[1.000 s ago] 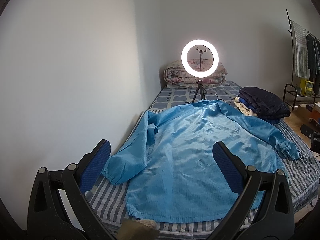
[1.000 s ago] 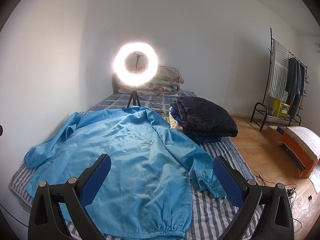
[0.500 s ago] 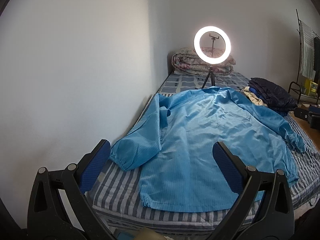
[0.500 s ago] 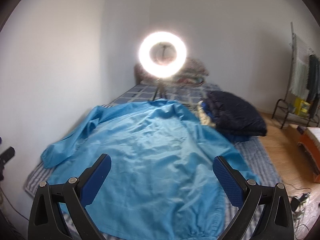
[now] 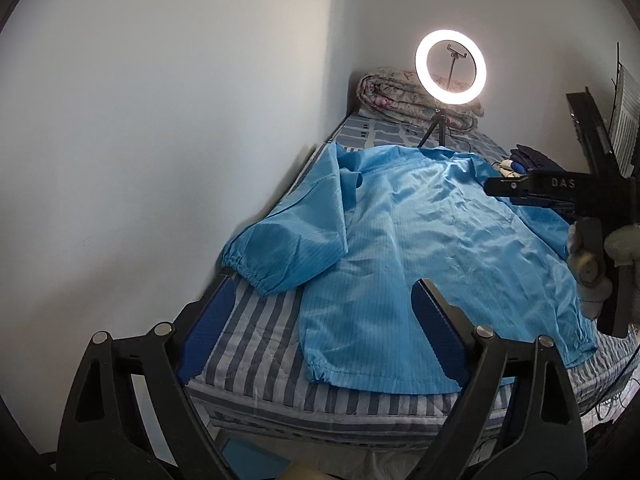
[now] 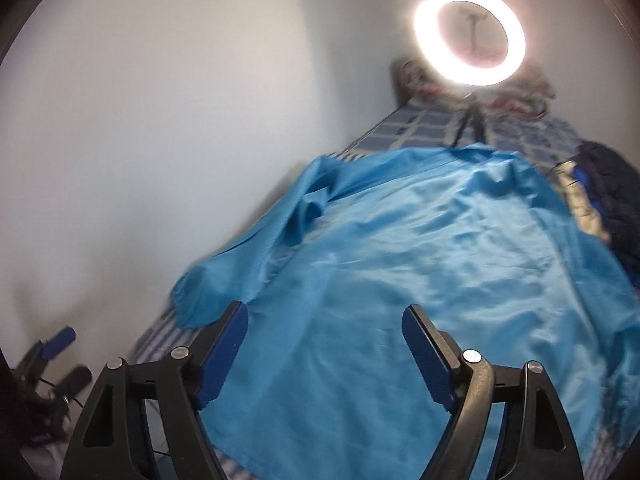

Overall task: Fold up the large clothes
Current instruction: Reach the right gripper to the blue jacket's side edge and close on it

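I've got a big sky-blue jacket (image 5: 420,240) of thin, shiny, finely ribbed fabric lying flat on the bed's grey-and-white striped quilted mattress (image 5: 256,344), collar toward the glowing white ring light (image 5: 451,67) on its small black tripod at the far end. Cloth is softly creased across the back; hem is gathered w/ elastic and sits just short of the mattress's near edge. The wall-side sleeve is folded in over itself, puffy elastic cuff resting on the stripes nr the jacket's hem corner.

My left claw (image 5: 320,332) hangs above that near hem corner, blue ribbed pads spread wide but closing, nothing pinched between them. My right claw (image 6: 325,344) is over the jacket's lower back, also spread and closing, only loose cloth below it, not gripped; that view is motion-blurred.

Behind the ring light: a rolled floral quilt (image 5: 400,92) against the wall. Beside the jacket's far shoulder, a stack of dark navy folded clothes (image 6: 612,196).
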The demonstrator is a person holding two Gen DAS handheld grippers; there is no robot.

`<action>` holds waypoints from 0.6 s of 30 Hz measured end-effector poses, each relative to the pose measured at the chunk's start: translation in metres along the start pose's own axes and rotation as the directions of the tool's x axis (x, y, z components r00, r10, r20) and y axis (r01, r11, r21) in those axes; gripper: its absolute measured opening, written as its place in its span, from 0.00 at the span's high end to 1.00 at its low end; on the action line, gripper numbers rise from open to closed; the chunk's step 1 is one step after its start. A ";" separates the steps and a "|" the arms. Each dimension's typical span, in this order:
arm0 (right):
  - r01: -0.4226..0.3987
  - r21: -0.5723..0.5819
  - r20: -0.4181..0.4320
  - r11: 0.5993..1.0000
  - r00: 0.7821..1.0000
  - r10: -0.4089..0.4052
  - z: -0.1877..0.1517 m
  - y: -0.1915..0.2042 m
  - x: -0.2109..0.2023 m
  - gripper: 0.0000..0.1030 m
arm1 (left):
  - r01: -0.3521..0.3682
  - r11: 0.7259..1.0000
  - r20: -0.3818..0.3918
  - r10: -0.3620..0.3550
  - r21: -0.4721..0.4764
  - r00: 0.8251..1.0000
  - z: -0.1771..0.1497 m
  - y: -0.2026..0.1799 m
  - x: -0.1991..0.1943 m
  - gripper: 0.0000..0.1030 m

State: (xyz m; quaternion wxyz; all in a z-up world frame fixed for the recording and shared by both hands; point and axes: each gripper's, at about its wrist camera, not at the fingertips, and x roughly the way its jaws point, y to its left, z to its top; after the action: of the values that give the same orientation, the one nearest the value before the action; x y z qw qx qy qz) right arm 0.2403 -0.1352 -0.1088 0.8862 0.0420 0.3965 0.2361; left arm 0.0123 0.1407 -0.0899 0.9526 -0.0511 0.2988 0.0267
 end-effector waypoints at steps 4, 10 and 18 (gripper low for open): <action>-0.092 0.011 -0.090 0.996 0.992 0.093 0.006 0.022 0.052 0.27 | 0.014 1.000 -0.019 -0.014 -0.012 1.000 0.000 0.003 0.004 0.11; -0.159 0.061 -0.218 0.985 0.961 0.168 0.008 0.041 0.122 0.35 | 0.011 1.000 -0.013 -0.011 0.019 1.000 0.004 -0.003 0.006 0.11; -0.181 0.137 -0.298 0.974 0.930 0.215 0.007 0.047 0.183 0.43 | -0.001 1.000 -0.057 0.002 0.006 0.998 0.003 0.004 0.020 0.11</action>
State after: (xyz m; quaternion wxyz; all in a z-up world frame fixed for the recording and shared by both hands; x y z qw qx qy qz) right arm 0.3329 -0.0101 -0.2166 0.7807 0.0913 0.5369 0.3065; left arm 0.0299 0.1450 -0.0988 0.9439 -0.0487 0.3258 0.0250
